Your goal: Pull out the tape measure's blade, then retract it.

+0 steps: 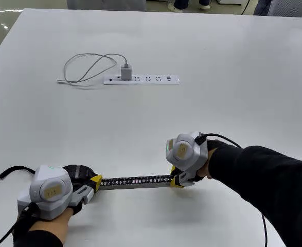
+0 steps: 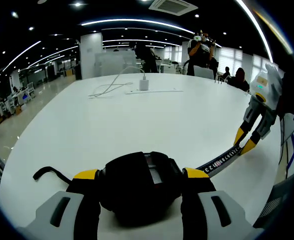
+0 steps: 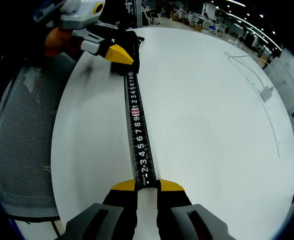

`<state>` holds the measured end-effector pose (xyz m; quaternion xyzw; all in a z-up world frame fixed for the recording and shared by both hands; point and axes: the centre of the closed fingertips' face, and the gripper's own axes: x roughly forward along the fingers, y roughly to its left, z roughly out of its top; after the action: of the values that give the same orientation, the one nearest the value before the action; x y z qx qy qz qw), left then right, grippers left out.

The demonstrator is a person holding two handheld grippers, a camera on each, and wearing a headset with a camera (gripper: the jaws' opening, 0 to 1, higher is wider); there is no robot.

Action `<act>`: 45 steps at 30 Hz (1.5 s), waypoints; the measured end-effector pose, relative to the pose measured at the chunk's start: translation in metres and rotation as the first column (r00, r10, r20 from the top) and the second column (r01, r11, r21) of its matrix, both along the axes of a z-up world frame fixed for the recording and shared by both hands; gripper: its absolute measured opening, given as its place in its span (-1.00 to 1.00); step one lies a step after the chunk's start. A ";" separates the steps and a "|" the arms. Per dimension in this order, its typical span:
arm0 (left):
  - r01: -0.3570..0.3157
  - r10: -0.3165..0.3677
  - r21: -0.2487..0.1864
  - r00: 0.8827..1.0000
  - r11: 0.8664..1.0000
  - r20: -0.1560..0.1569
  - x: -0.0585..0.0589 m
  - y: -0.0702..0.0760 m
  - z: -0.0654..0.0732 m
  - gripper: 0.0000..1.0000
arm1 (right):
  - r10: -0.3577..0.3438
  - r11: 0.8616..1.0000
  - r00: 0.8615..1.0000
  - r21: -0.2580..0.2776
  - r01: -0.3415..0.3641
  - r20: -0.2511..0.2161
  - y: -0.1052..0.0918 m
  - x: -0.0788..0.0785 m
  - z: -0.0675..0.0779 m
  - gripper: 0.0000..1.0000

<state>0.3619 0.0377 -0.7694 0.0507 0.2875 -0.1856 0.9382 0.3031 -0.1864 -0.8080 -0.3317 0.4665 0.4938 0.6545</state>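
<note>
A large white tabletop (image 1: 217, 77) carries the work; at its near left edge lies the black round tape measure case (image 1: 78, 172), with a black wrist strap (image 1: 14, 170) trailing off to the left. The left gripper (image 1: 89, 185) has its yellow-tipped jaws pressed against the two sides of the case, which fills the gap between them in the left gripper view. From the case a dark blade with white numerals (image 1: 135, 181) runs flat along the table to the right, partly drawn out and straight. The right gripper (image 1: 176, 180) meets the blade's free end at near centre; in the right gripper view its jaws stand close together with the blade's end between them, apparently pinching it, though the very tip is hidden in the gap. The two grippers are well apart, joined by the blade. Far across the table, left of centre, lies a white power strip (image 1: 145, 79) with a white charger block (image 1: 126, 71) plugged in; a thin white cable (image 1: 86, 69) loops away to its left.
</note>
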 end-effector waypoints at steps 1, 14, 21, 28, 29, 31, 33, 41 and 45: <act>0.000 0.000 0.000 1.000 1.000 0.000 0.000 0.000 0.000 0.22 | -0.001 1.000 1.000 0.001 0.001 -0.001 0.000 0.000 0.000 -0.80; 0.002 -0.002 -0.002 1.000 1.000 -0.003 0.001 0.000 0.000 0.22 | -0.001 1.000 1.000 0.006 0.001 -0.006 0.006 0.002 0.000 -0.80; 0.002 -0.002 -0.002 1.000 1.000 -0.005 0.001 0.000 0.000 0.22 | -0.010 1.000 1.000 0.005 0.010 -0.006 0.008 0.001 0.000 -0.80; 0.002 -0.002 -0.002 1.000 1.000 -0.005 0.000 0.000 0.000 0.22 | -0.009 1.000 1.000 0.005 0.009 -0.004 0.010 0.001 0.000 -0.80; 0.002 -0.002 -0.002 1.000 1.000 -0.005 0.000 0.000 0.000 0.22 | -0.007 1.000 1.000 0.005 0.007 -0.003 0.011 0.001 0.000 -0.80; 0.001 -0.001 -0.002 1.000 1.000 -0.006 0.000 0.000 0.000 0.22 | -0.006 1.000 1.000 0.006 0.006 -0.003 0.011 0.002 0.000 -0.80; 0.000 0.000 -0.002 1.000 1.000 -0.005 0.000 0.000 0.000 0.22 | -0.024 1.000 1.000 0.012 0.025 -0.014 0.012 0.002 0.000 -0.80; 0.001 -0.001 -0.001 1.000 1.000 -0.005 0.000 0.000 0.000 0.22 | -0.021 1.000 1.000 0.014 0.021 -0.017 0.015 0.003 0.001 -0.80; 0.002 -0.002 0.000 1.000 1.000 -0.005 0.000 -0.001 0.000 0.22 | -0.018 1.000 1.000 0.014 0.018 -0.017 0.016 0.003 0.000 -0.80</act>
<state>0.3616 0.0372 -0.7697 0.0504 0.2896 -0.1868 0.9374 0.3059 -0.1703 -0.8077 -0.3189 0.4715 0.4939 0.6573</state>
